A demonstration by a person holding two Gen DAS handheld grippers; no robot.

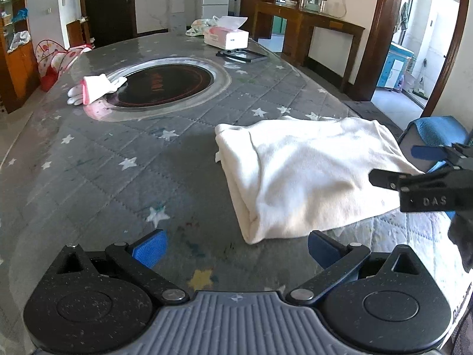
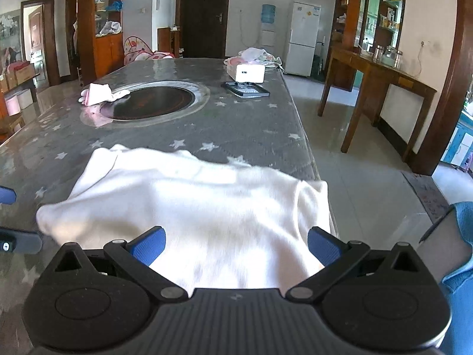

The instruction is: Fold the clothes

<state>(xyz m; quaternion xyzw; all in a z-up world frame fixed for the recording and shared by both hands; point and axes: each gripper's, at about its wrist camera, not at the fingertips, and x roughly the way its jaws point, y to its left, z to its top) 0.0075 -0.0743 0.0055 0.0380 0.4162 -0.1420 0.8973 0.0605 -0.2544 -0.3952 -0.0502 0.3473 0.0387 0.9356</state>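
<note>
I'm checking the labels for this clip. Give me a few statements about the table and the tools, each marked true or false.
1. The white garment lies folded on the table. True.
2. The left tool is clamped on the garment. False: its jaws are open over bare table.
3. A tissue box stands at the far end. True.
4. The gloves lie on the garment. False: they lie apart from it, at the round cooktop's rim.
5. The right tool is open. True.
</note>
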